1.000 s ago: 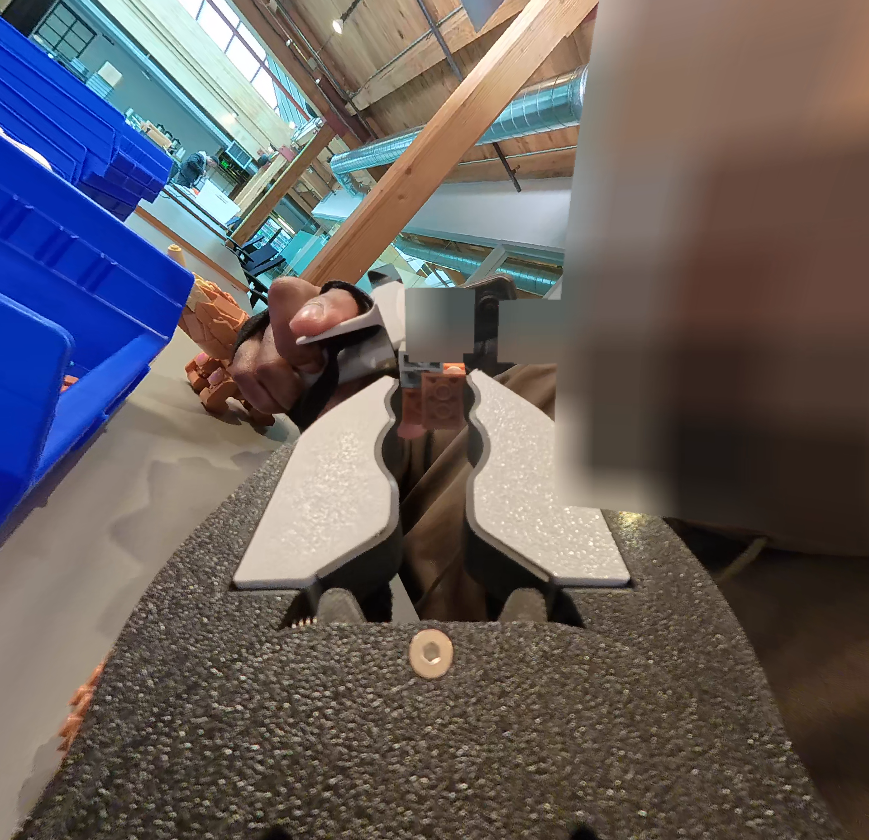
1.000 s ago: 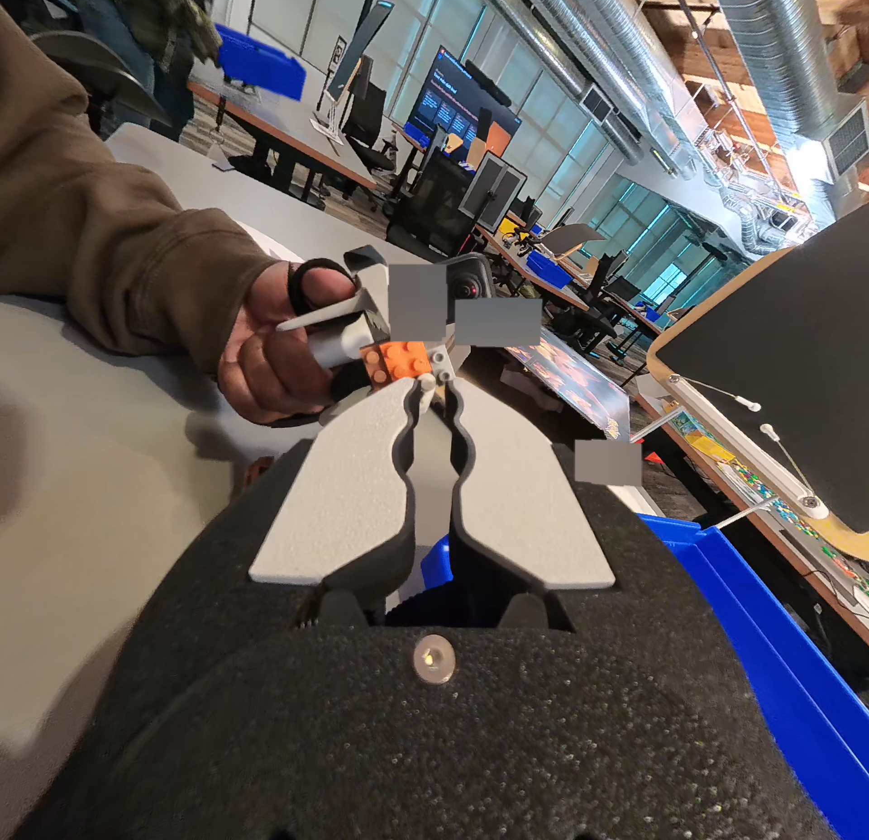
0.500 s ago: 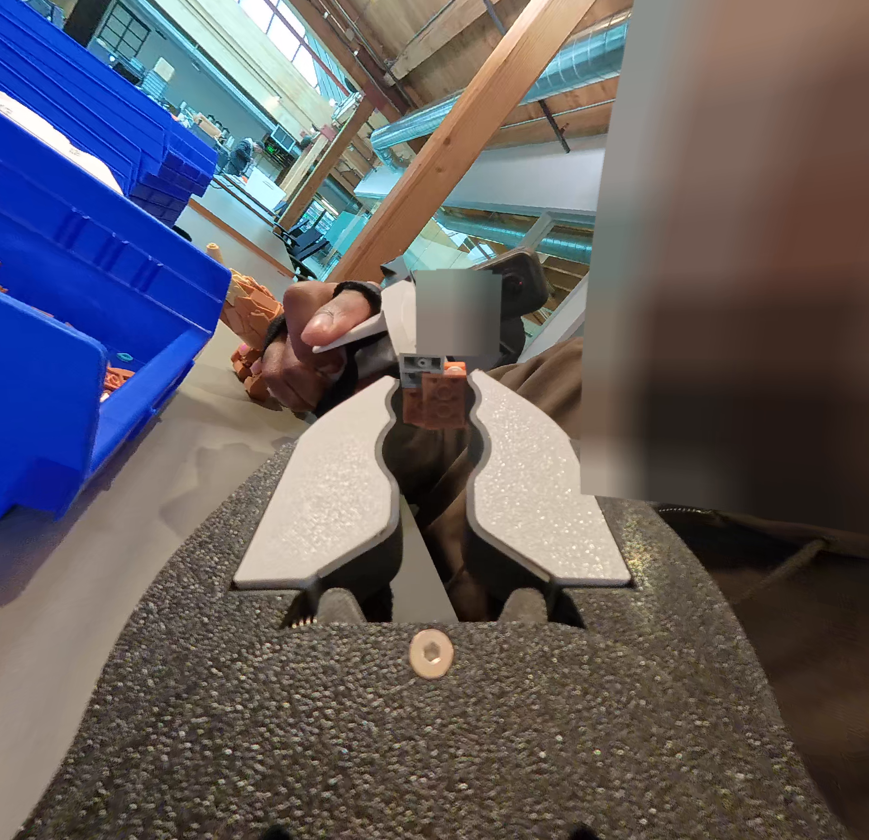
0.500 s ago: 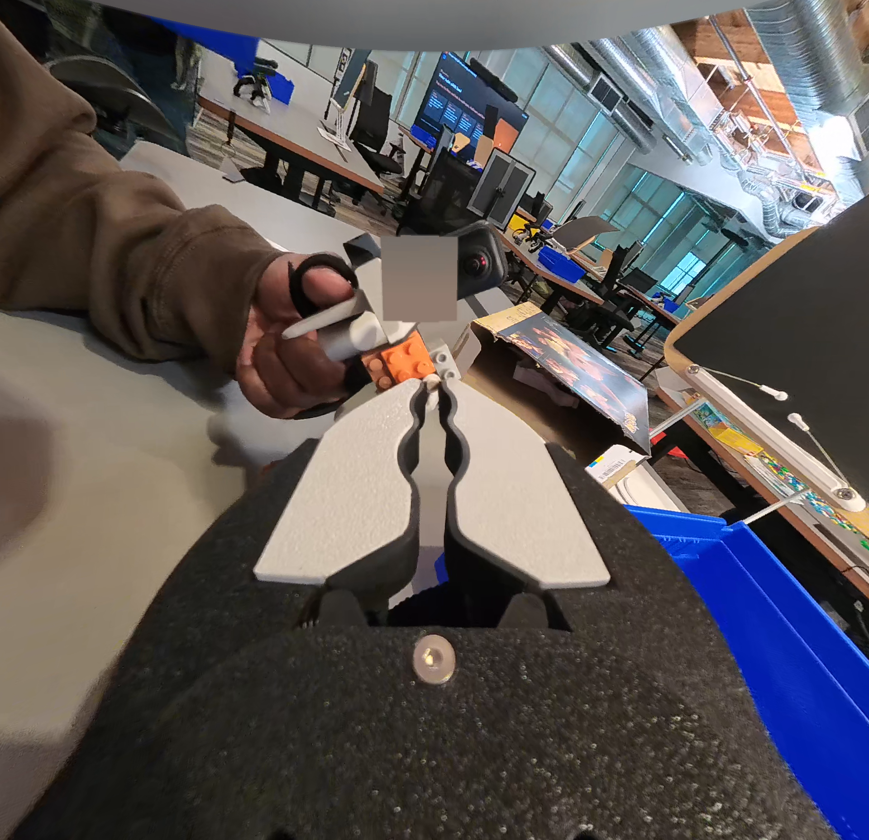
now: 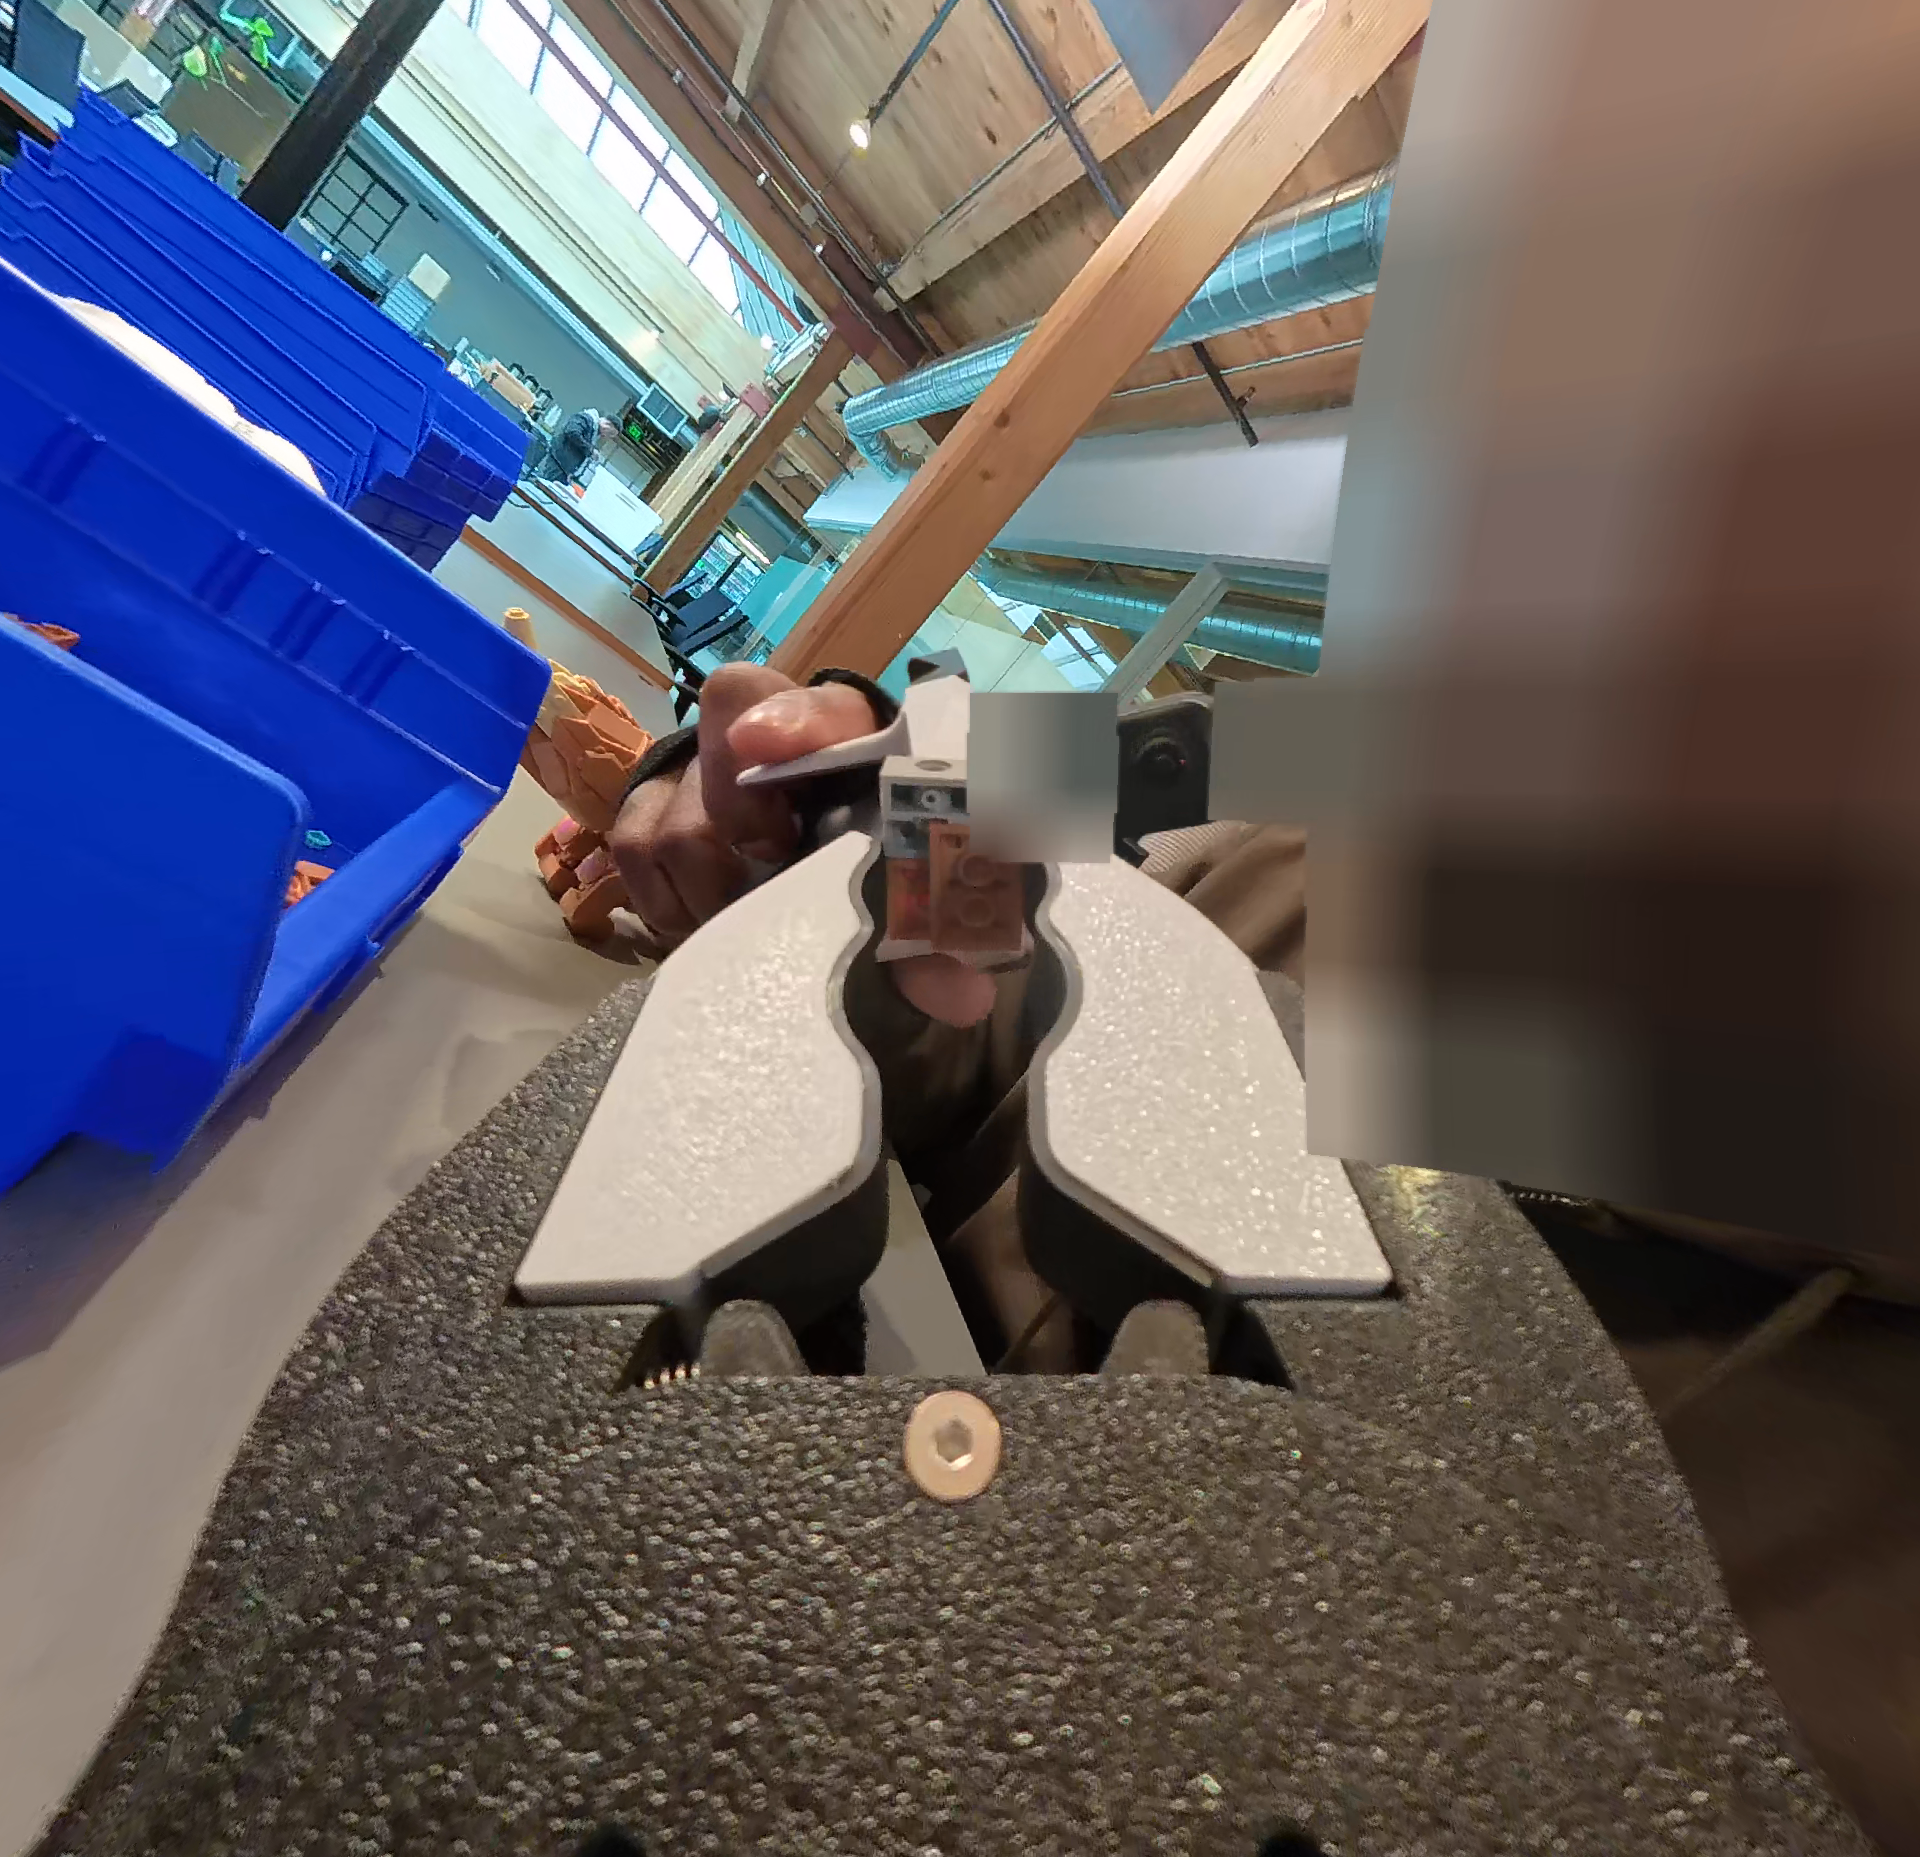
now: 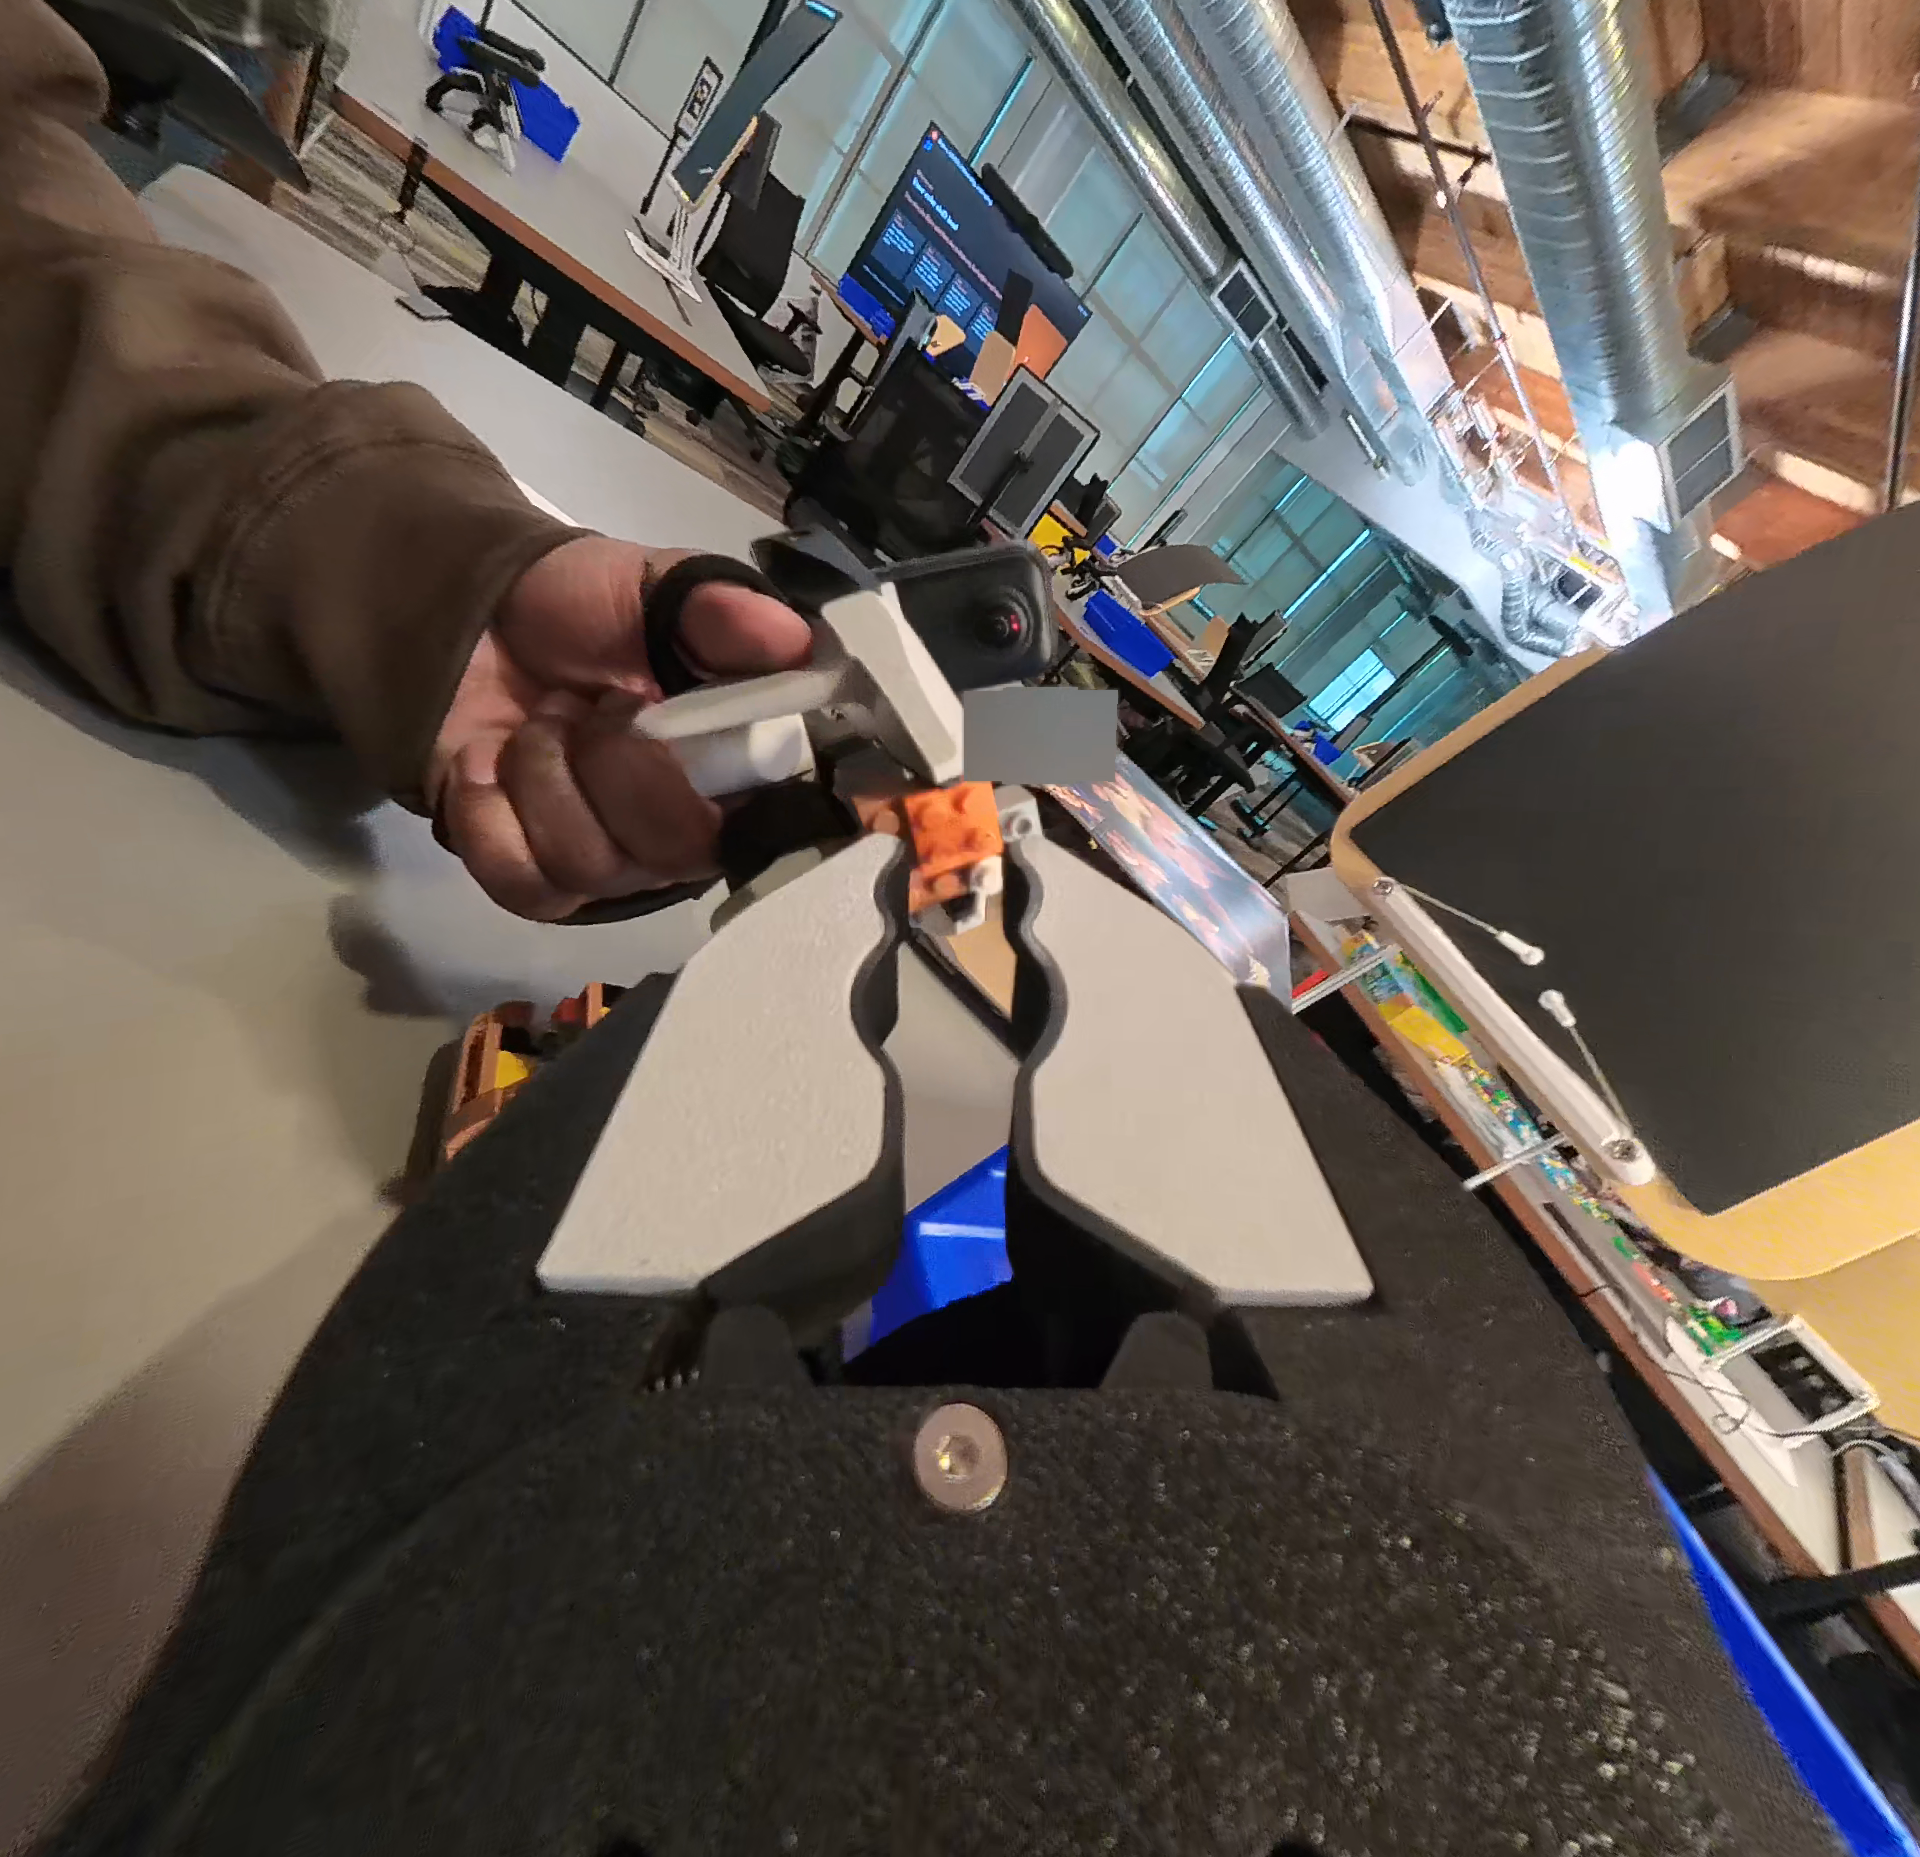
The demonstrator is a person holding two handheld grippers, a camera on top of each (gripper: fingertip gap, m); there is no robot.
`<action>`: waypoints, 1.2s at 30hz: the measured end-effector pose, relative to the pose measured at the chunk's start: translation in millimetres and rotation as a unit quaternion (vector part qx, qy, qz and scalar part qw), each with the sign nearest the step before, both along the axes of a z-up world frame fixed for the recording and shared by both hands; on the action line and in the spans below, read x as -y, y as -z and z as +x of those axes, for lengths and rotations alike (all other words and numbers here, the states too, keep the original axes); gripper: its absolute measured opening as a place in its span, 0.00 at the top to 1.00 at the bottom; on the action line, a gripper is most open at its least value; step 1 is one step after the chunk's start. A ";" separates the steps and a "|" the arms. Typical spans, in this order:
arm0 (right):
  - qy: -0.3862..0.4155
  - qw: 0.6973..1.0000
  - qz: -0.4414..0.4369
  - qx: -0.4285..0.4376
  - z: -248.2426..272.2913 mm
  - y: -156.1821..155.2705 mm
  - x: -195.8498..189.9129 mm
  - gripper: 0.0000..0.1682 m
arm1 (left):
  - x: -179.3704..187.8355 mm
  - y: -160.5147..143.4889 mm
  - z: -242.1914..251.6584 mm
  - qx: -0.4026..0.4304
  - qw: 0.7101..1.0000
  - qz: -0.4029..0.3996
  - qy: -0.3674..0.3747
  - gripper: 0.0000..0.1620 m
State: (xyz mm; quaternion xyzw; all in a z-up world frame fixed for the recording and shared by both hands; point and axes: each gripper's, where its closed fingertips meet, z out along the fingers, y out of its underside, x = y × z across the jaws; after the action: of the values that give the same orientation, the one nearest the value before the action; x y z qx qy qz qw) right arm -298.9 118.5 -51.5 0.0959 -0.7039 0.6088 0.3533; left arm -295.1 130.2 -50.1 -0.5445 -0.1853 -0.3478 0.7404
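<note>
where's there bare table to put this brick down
Bare grey table lies below the sleeve, left of the right gripper. Another open strip runs between the blue bins and the left gripper. It is crowded by the brick pile.

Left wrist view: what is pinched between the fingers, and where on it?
A small assembly of orange toy bricks sits between the left gripper fingertips, gripped by its two opposite sides; a grey brick juts beyond the tips.
</note>
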 end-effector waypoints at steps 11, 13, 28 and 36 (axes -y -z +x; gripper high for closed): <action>0.021 0.992 0.064 -0.109 0.1 14.9 4.3 0.81 | -5.5 13.1 -3.7 0.029 0.998 -0.047 0.000 0.85; 0.025 0.991 0.065 -0.117 -0.6 14.7 4.1 0.80 | -7.8 18.9 -2.5 0.024 0.997 -0.069 0.001 0.85; 0.067 0.992 0.050 -0.094 -15.5 12.3 0.7 0.84 | -9.8 25.3 -7.7 0.009 0.995 -0.096 -0.019 0.81; 0.069 0.991 0.052 -0.103 -12.1 13.5 5.2 0.84 | -14.7 25.3 2.2 -0.018 0.995 -0.097 -0.009 0.84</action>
State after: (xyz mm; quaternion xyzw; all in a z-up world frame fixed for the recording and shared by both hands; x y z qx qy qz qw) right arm -311.1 113.3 -65.0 0.1272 -0.6994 0.5322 0.4598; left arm -293.0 144.9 -75.3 -0.6181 -0.2097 -0.3114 0.6907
